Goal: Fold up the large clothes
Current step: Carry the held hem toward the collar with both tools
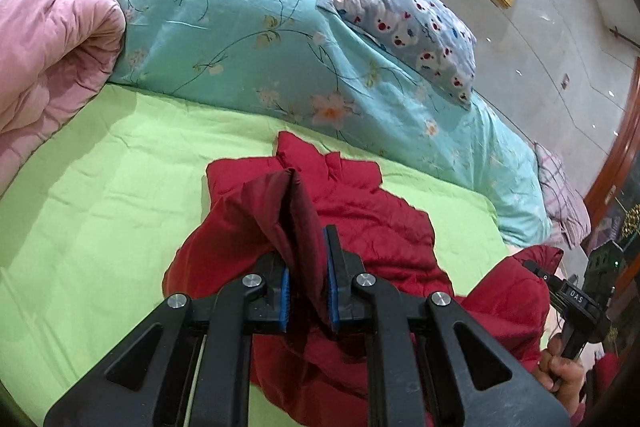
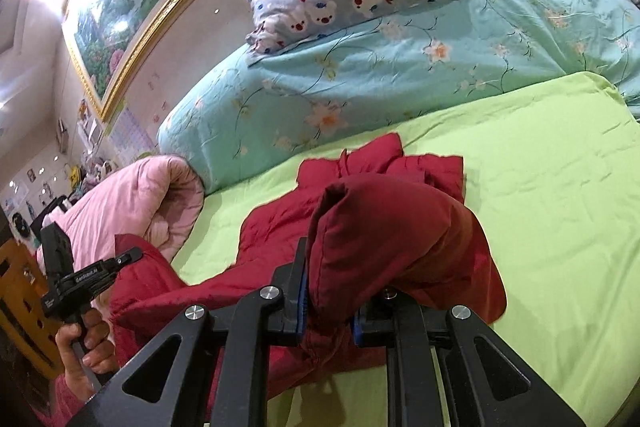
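Between the blue pads of the left gripper (image 1: 308,283) a bunched fold of the dark red jacket (image 1: 360,223) is pinched, the jaws nearly together with only the cloth's thickness between them. The pinched fold stands up above the fingers, and the rest of the jacket trails down from it onto the bed.

The right gripper (image 2: 326,307) is closed just as tightly on another padded part of the jacket (image 2: 400,227), which bulges over its fingers and hides most of the right-hand finger. It may be a sleeve or a hem; the fisheye view does not settle which.

Each camera catches the other tool at its edge: the person's right hand (image 1: 560,367) grips a black handle at the lower right of the left view, and the left hand (image 2: 86,343) does the same at the lower left of the right view.

Beyond the grippers, the jacket lies crumpled on a lime green sheet (image 1: 100,187), its collar end farthest from the tools. A pink quilt (image 1: 48,47) is rolled at the left. Behind the sheet lies a turquoise flowered duvet (image 1: 240,39), with a small bear-print pillow (image 1: 404,15) resting on top of it. A gold-framed painting (image 2: 132,3) hangs on the wall above.
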Motion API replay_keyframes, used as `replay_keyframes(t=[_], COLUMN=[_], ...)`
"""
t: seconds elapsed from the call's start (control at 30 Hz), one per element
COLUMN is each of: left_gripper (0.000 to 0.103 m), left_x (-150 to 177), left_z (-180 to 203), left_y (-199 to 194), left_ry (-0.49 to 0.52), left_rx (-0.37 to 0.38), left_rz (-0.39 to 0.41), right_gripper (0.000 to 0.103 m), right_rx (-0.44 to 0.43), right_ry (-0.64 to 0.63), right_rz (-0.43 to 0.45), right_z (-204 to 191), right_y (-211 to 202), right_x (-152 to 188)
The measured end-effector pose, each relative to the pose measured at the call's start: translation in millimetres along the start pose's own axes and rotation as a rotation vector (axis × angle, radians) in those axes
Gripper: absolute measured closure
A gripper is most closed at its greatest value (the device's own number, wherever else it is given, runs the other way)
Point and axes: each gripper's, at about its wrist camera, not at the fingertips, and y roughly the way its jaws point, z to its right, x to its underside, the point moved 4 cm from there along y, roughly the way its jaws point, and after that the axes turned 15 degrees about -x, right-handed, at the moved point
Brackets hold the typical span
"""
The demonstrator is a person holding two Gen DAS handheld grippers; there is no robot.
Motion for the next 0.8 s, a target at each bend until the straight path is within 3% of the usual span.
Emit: replay_keyframes(t=[0.33,0.8], left_gripper=[0.091,0.091], left_x=[-36,-76], left_z=[5,12], left_y=[55,165], left_ry=[-0.033,-0.024], left_rx=[-0.037,-0.123], left_rz=[0.004,-0.062], right_gripper=[0.089,0.089], right_rx=[0.016,0.084], right_ry=[0.018,0.058], right_rz=[0.069,0.031], right_z=[28,89], right_y=[44,130], right_x=[-46,-94])
